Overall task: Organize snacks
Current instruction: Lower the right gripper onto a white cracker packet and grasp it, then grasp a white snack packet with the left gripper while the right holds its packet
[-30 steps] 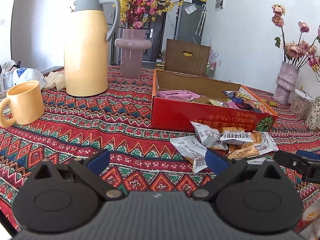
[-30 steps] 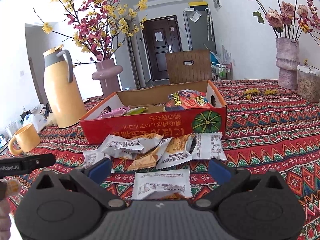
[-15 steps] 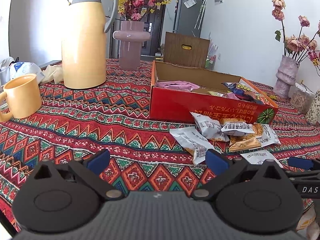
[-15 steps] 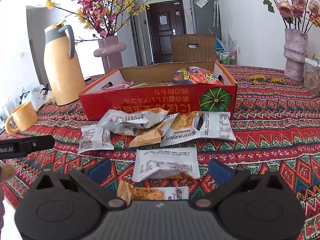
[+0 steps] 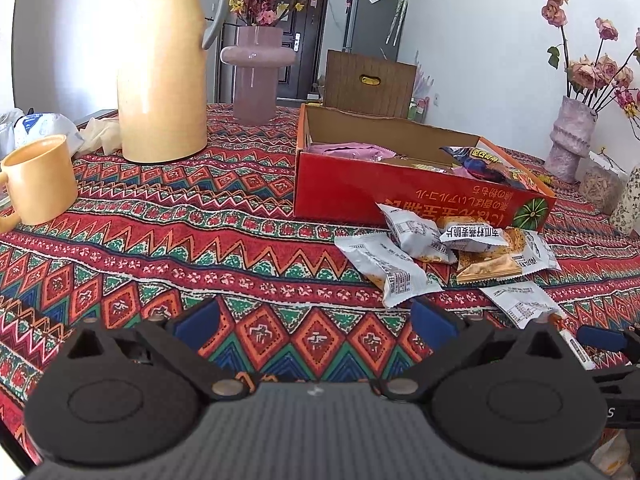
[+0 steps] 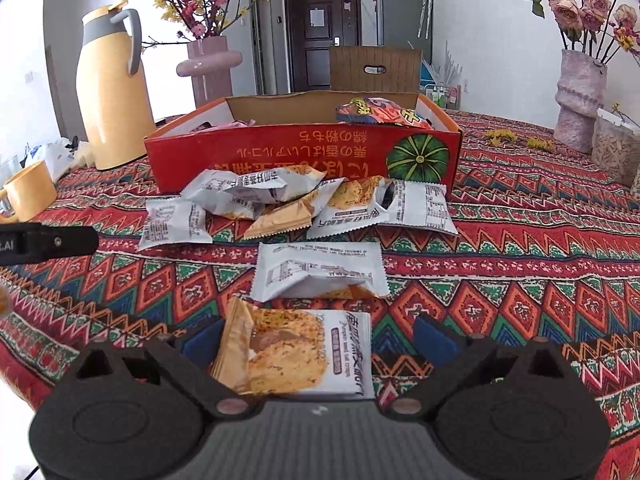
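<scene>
The right tool (image 6: 316, 338) stands wide open and holds nothing, its two blue fingers straddling an orange-and-white cracker packet (image 6: 296, 354) that lies flat on the tabletop (image 6: 520, 256), on the near side of the red box (image 6: 304, 156). The left tool (image 5: 316, 322) is likewise fully spread and empty, hanging over bare patterned cloth to the left of the loose snacks. Between the straddled packet and the box lies a white packet (image 6: 320, 274), and just in front of the box's front wall sits a jumbled heap of packets (image 6: 296, 200), some overlapping. Other snacks already rest inside the box. The likely risk is in the pinch: the packet is thin and slippery, so closing fingers may slide over the film, or crush the cracker inside. A low approach could also snag the cloth.
</scene>
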The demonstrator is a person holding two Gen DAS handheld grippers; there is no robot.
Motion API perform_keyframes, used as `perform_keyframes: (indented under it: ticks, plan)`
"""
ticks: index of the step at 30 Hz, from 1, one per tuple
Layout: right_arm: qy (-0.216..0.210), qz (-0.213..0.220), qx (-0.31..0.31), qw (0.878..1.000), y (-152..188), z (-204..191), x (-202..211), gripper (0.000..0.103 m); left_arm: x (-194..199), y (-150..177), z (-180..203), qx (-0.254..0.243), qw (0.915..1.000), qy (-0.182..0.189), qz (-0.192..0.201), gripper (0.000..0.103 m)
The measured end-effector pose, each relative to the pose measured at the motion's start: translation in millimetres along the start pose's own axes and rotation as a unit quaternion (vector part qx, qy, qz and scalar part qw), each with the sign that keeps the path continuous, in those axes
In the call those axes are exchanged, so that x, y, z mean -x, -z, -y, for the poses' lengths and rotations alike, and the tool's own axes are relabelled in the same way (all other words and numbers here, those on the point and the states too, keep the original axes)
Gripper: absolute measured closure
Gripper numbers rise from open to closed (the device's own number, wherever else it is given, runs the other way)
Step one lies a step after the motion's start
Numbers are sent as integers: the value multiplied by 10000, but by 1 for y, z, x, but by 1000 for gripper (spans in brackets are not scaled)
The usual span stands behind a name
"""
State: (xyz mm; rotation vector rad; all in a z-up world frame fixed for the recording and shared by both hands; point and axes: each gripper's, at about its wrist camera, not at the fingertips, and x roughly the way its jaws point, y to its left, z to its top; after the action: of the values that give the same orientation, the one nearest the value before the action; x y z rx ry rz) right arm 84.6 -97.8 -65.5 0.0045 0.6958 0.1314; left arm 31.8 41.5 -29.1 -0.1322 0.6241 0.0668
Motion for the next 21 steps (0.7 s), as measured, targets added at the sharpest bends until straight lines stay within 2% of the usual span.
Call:
perform_keyframes:
  ticks: [5, 7, 13, 18, 21]
  plan:
    - [58, 66, -1, 10000, 3, 0, 6, 22, -2, 4, 2, -23, 10000, 20, -84, 0]
    - [62, 83, -7, 9999, 4, 1, 9, 32, -1, 4, 2, -15, 10000, 20, -90, 0]
    - [9, 131, -33, 9999, 7, 5, 14, 41, -1, 5, 3, 1, 9999, 17, -110, 0]
    - [-255, 171, -26, 9995, 7, 7, 19, 50, -2, 5, 2, 16, 9999, 5, -122, 0]
    - [-295, 198, -40, 9994, 8, 9, 20, 51, -3, 5, 3, 15, 9999, -7, -151, 0]
